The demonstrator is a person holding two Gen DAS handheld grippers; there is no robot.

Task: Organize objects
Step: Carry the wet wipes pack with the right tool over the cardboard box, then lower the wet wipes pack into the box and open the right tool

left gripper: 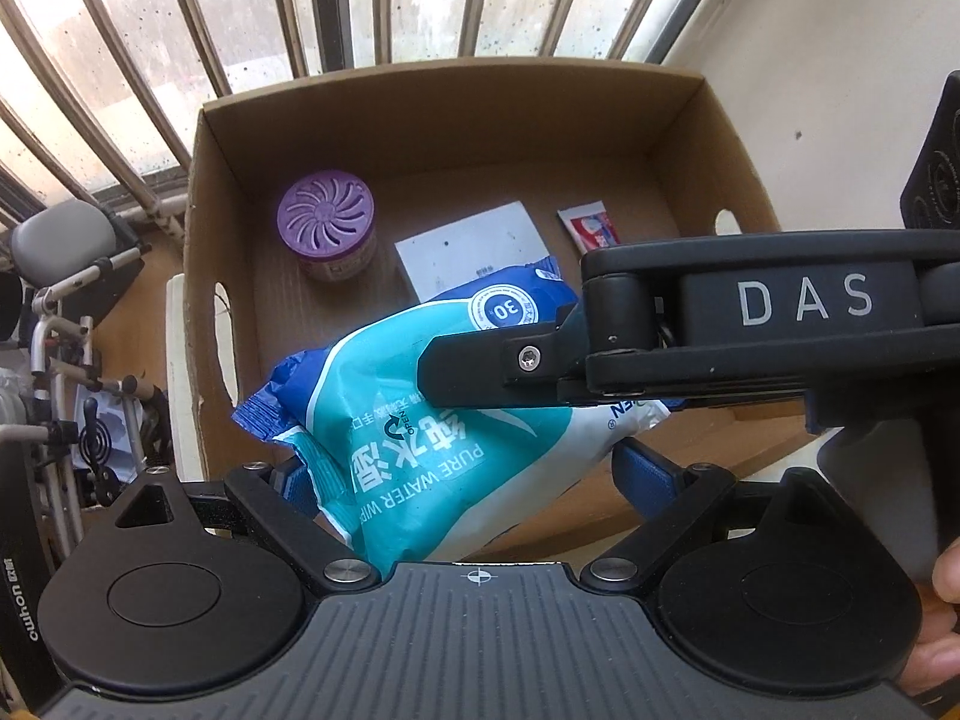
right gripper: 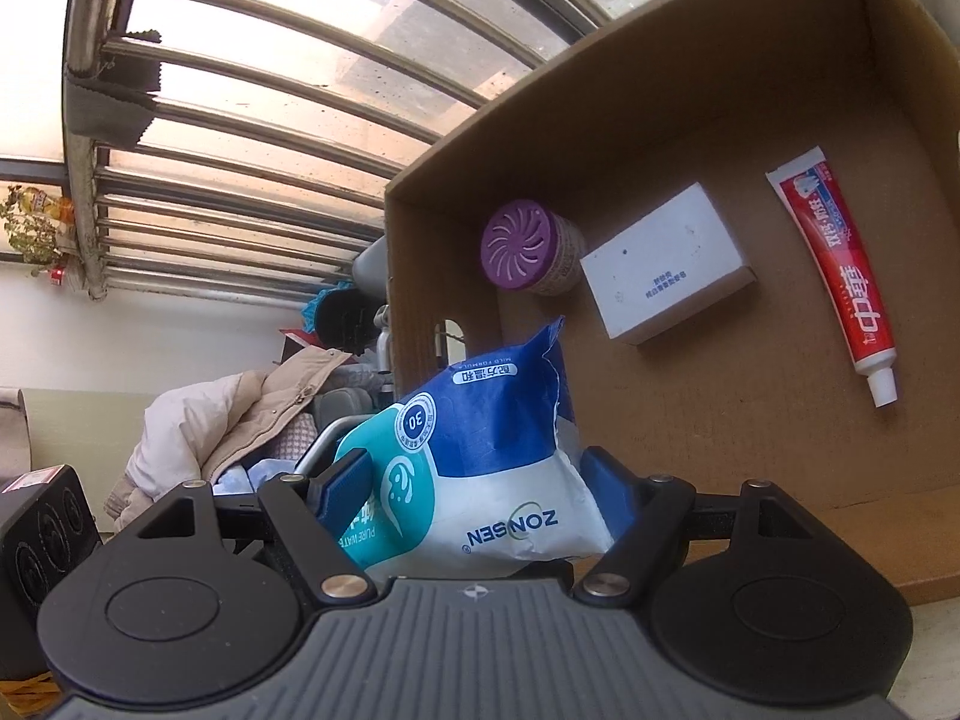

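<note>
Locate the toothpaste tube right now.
The toothpaste tube lies flat on the cardboard box floor, right side of the right wrist view, beside the white carton.

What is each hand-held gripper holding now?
Left hand-held gripper: closed on the wet wipes pack.
Right hand-held gripper: closed on the same pack.

From my left camera, most of the toothpaste tube (left gripper: 591, 227) is hidden behind my right gripper (left gripper: 498, 375); only its crimped end shows. The wipes pack (left gripper: 432, 438) covers the near corner of the white box (left gripper: 474, 249), and its own lower end disappears behind my left gripper (left gripper: 474, 480). Small print on the white box is too tiny to read. A hand (left gripper: 945, 618) is cut off at the right edge.
</note>
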